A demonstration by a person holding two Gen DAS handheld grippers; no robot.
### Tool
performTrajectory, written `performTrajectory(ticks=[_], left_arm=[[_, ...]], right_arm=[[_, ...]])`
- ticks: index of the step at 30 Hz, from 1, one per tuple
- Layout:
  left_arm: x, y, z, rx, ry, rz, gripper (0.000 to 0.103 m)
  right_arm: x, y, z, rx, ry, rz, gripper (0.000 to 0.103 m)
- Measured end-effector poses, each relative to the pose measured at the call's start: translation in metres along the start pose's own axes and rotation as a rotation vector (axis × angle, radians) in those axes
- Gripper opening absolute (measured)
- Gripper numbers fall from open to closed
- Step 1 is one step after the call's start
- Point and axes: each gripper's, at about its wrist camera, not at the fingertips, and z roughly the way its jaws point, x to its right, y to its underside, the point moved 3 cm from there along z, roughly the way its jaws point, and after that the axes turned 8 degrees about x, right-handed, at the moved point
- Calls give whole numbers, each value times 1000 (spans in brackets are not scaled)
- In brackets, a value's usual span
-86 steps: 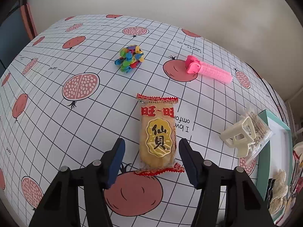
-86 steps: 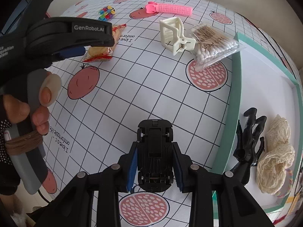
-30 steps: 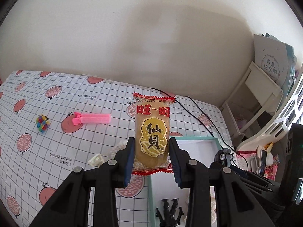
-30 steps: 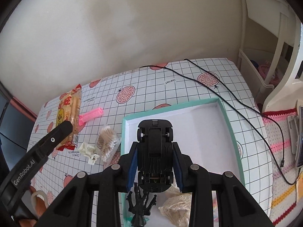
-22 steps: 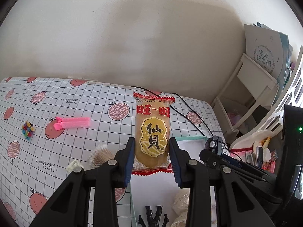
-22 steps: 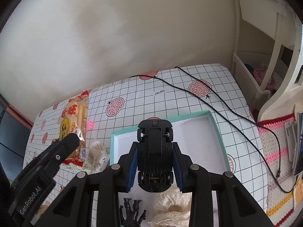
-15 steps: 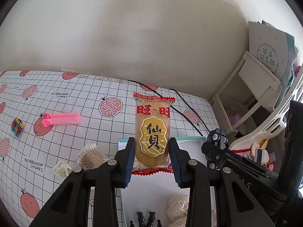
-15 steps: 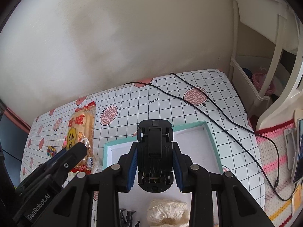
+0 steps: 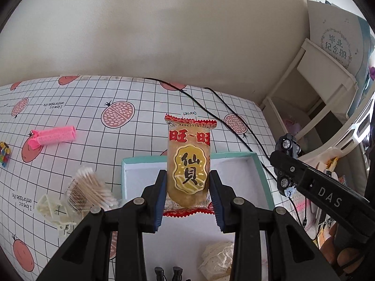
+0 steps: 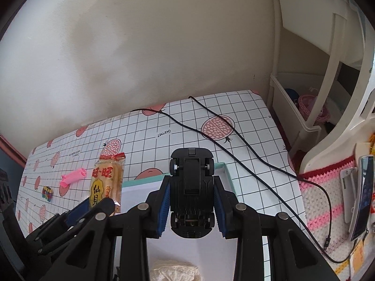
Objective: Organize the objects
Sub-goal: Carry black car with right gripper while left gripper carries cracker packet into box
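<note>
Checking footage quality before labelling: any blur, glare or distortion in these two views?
Left wrist view: sharp, snack packet print legible, table grid lines bow with the fisheye, dark vignette at the corners. Right wrist view: toy car crisp, soft even daylight, shelf uprights curve.

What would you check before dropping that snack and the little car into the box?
1. Left tool grips the snack packet: ok.
2. Right tool grips the toy car: ok.
3. Both over the teal box: ok.
4. Bare floor left in the box: ok, the lace bundle fills only a near part.
5. Black cable clear of the box: cannot tell.
</note>
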Motion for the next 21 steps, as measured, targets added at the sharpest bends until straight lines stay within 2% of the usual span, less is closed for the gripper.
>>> performTrajectory(ticks=[9, 15, 21], left_arm=[[-6, 2, 9, -36, -39, -9, 37], [-7, 7, 19, -75, -47, -4, 37], [-14, 19, 33, -121, -68, -3, 37]], right_arm=[[21, 9, 15, -40, 24, 27, 36], [14, 17, 29, -58, 1, 19, 36], [9, 33, 51, -115, 4, 1, 36]])
